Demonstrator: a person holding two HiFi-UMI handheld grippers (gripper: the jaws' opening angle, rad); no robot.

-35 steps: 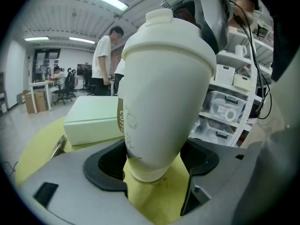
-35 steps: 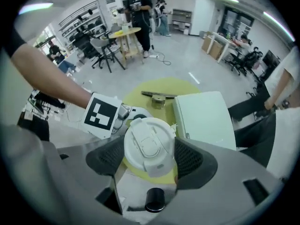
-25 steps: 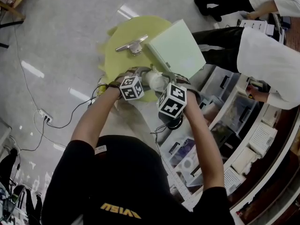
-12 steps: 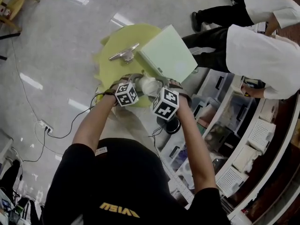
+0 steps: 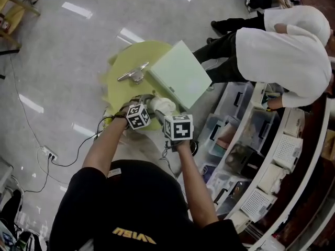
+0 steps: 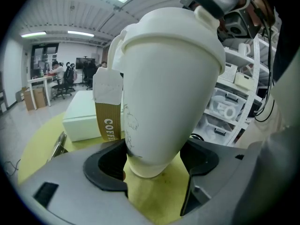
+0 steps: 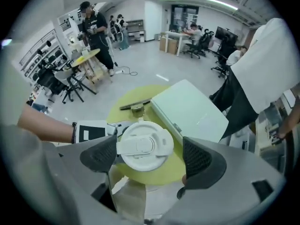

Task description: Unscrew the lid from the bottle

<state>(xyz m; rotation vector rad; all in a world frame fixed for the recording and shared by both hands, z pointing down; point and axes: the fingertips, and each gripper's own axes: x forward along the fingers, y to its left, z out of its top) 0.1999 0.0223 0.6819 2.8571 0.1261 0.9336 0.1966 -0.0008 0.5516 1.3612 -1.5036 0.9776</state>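
A white bottle with a white flip-tab lid stands at the near edge of a round yellow table. My left gripper is shut on the bottle's narrow lower body, with both pads against it. My right gripper looks down onto the lid from above. Its jaws are opening: the lid lies between them, the right pad stands well clear of it and the left pad is close beside it. In the head view the right gripper sits just nearer to me than the bottle.
A pale green box and a metal tool lie on the table behind the bottle. A brown coffee tag hangs beside the bottle. Shelves with plastic bins curve along the right, where people in white coats stand.
The right gripper's jaws have spread away from the lid, and its marker cube has drawn back toward me. The left gripper keeps its hold on the bottle.
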